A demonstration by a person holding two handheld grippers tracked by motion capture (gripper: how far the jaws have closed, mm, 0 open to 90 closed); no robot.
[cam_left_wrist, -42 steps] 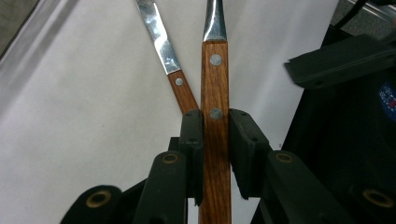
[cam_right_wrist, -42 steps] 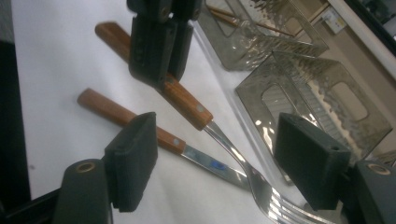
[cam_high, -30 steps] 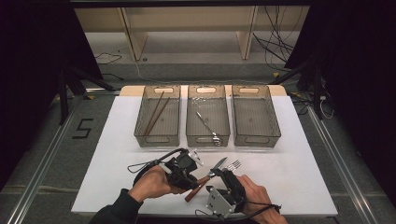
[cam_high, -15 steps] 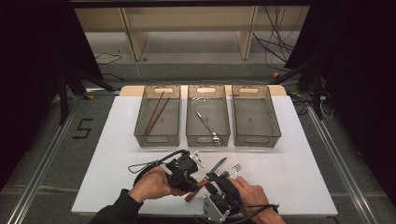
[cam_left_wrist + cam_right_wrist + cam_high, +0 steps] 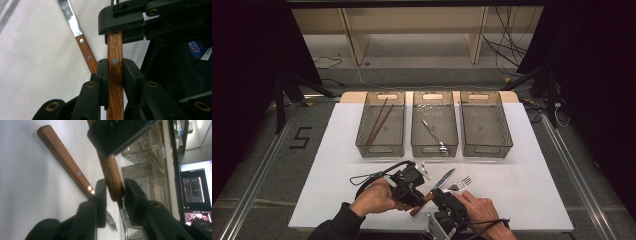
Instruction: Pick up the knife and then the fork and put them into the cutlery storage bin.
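High view: a white table (image 5: 332, 165) is seen, with three clear bins set in a row toward its far edge; the left bin (image 5: 381, 125) holds brown chopsticks (image 5: 378, 121), the middle bin (image 5: 434, 124) holds a metal utensil (image 5: 434, 134), and the right bin (image 5: 485, 124) is set just beside the middle one. Near the front edge, the left gripper (image 5: 418, 196) and the right gripper (image 5: 438, 194) are brought close together over a wooden-handled fork (image 5: 451, 187), beside which a wooden-handled knife (image 5: 444, 179) is laid on the table, its blade pointing far and right. In the left gripper view, the left gripper (image 5: 115, 67) is seen clamped on the fork's handle (image 5: 115, 75), with both pads pressed against the wood, while the knife (image 5: 80, 37) lies behind on the table. In the right gripper view, the jaws of the right gripper (image 5: 114, 188) have just been closing, and the fork's handle (image 5: 111, 176) is set between them, pressed by the pads near its metal end.
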